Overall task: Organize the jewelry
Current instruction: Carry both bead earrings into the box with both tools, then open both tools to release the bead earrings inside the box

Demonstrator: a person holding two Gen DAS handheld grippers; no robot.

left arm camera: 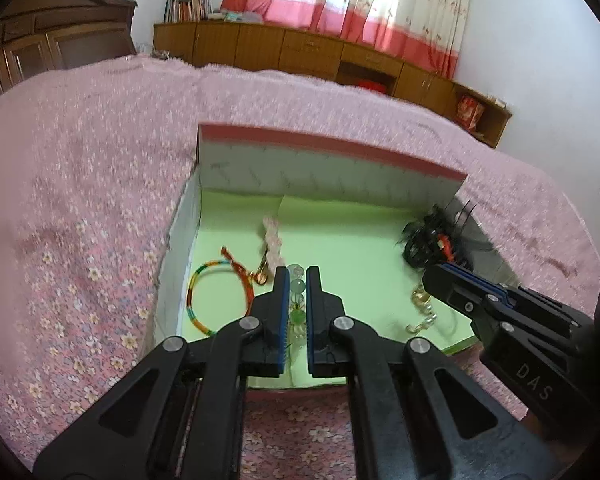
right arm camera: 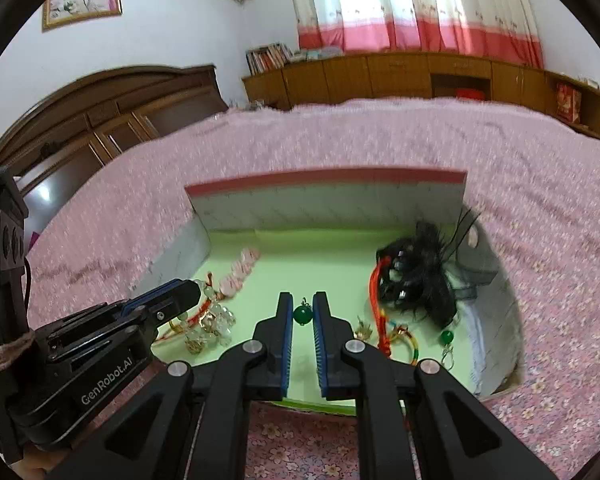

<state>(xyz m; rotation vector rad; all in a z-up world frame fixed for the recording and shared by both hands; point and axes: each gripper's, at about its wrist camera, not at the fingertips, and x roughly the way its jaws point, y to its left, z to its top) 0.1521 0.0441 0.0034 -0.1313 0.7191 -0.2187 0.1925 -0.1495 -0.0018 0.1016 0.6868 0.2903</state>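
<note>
An open box with a light green floor (left arm camera: 340, 240) (right arm camera: 324, 256) lies on the bed and holds jewelry. My left gripper (left arm camera: 298, 276) is shut on a clear bead bracelet (left arm camera: 297, 280) just above the box floor; in the right wrist view it (right arm camera: 188, 292) holds the clear beads (right arm camera: 212, 324). My right gripper (right arm camera: 302, 304) is shut on a green bead pendant (right arm camera: 302, 314); in the left wrist view it (left arm camera: 432, 276) hangs over a gold chain (left arm camera: 420, 308). A multicolour cord bangle (left arm camera: 208, 296), a pink bead bracelet (left arm camera: 272, 240) (right arm camera: 240, 272) and a black hair piece (left arm camera: 428, 240) (right arm camera: 420, 280) lie in the box.
The box sits on a pink floral bedspread (left arm camera: 80, 200) (right arm camera: 540, 184). Its raised lid (left arm camera: 324, 160) (right arm camera: 332, 196) stands at the far side. A second green bead earring (right arm camera: 446, 338) and a red cord (right arm camera: 376, 308) lie at the box's right. Wooden cabinets (left arm camera: 300, 52) line the far wall.
</note>
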